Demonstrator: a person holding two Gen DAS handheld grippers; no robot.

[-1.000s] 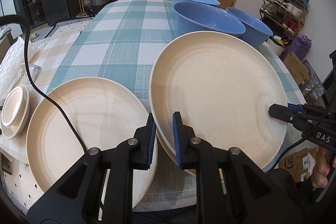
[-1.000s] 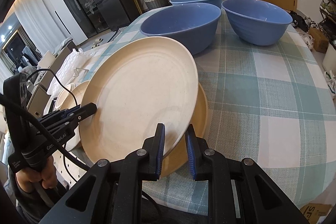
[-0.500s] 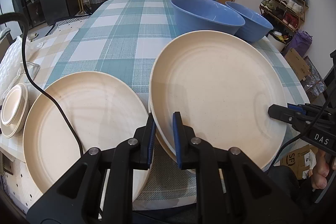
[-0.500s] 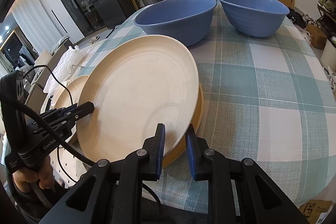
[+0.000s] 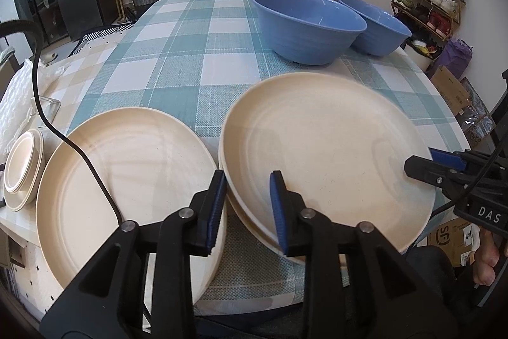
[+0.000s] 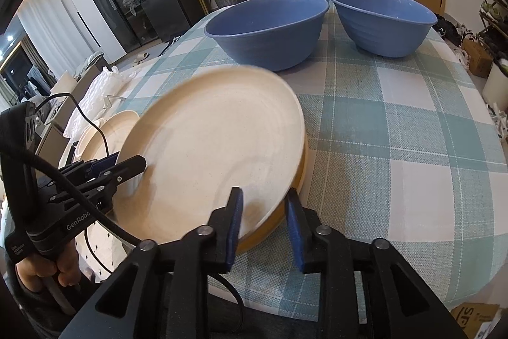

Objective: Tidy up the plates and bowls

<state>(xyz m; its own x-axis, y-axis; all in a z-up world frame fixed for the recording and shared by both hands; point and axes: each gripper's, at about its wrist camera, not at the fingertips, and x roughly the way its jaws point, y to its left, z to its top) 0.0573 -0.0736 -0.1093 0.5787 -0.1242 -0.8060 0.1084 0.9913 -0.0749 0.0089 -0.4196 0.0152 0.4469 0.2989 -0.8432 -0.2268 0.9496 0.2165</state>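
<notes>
Both my claws, left point(image 5: 248, 201) and right point(image 6: 264, 224), just opened, jaws apart astride top plate point(image 5: 324, 145) rim. Stack overhangs worktop point(image 6: 397, 148) near edge; withdrawal snag could tip it off.

The checked tablecloth point(image 5: 203, 59) carries three blue bowls point(image 5: 308, 24), a stacked cream plate pair point(image 5: 324, 148) and, seemingly overhanging, another plate point(image 5: 127, 180).
</notes>
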